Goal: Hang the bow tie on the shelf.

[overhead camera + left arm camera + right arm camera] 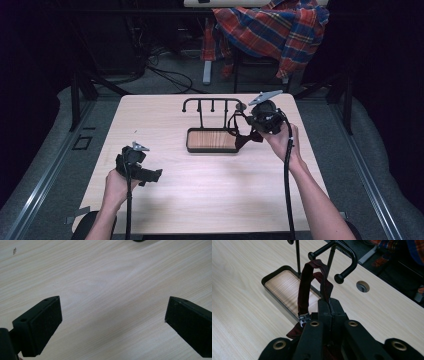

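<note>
A black rack (212, 101) with knob-ended hooks rises from a black tray (190, 146) with a wooden floor, at the table's middle back. My right gripper (243, 131) is at the rack's right end, shut on a dark red strap (303, 290) with a silver buckle (304, 317). The strap loops up from the jaws to a knobbed hook (312, 256); whether it rests on the hook I cannot tell. Its lower end hangs by the tray's right corner (244, 142). My left gripper (153, 176) stands open over bare wood at the front left (113, 312), with nothing between its pads.
A plaid shirt (272, 25) hangs over a chair behind the table. A round cable hole (363, 286) sits in the tabletop just past the rack. Cables lie on the floor beyond the far edge. Dark frame posts (75, 100) stand at both sides.
</note>
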`<state>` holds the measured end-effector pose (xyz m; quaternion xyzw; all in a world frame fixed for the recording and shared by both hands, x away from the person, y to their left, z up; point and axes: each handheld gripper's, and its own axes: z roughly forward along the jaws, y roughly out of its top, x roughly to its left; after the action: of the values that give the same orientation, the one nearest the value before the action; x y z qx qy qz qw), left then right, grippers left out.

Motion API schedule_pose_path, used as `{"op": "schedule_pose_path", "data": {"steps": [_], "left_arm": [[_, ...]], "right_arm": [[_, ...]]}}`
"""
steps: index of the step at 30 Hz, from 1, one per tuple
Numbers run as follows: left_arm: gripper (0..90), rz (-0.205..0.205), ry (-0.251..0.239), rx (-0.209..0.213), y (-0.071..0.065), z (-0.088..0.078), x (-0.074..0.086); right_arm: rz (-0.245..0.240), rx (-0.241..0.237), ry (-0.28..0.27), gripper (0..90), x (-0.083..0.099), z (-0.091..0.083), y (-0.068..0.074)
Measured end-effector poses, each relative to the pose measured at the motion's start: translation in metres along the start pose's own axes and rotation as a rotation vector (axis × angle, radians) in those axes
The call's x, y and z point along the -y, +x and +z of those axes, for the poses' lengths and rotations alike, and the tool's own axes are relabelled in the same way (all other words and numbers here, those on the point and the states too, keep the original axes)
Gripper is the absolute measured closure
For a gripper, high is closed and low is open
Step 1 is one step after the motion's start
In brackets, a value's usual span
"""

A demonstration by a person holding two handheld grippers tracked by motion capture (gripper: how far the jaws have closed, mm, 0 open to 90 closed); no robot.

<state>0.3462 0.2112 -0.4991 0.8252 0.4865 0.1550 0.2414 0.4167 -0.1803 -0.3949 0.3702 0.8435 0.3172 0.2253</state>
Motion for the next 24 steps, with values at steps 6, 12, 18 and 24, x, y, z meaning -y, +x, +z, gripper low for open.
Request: {"op": "schedule_pose_path", "data": {"steps": [6, 12, 18, 24], "left_arm": [[1.2, 0.001, 0.001, 0.000, 0.000, 0.000, 0.000], [1.2, 0.002, 0.000, 0.000, 0.000, 0.000, 0.000], [1.2, 0.004, 0.000, 0.001, 0.000, 0.001, 0.000], [1.2, 0.007, 0.001, -0.004, -0.001, 0.001, 0.000]], "right_arm": [[-0.005, 0.005, -0.005, 89.4, -0.005, 0.000, -0.002], [-0.002, 0.017, -0.002, 89.3, -0.011, 0.001, -0.004], [0.011, 0.027, 0.001, 89.3, -0.014, 0.004, -0.010], [0.012, 0.057, 0.017, 89.2, -0.017, 0.010, -0.014]]}}
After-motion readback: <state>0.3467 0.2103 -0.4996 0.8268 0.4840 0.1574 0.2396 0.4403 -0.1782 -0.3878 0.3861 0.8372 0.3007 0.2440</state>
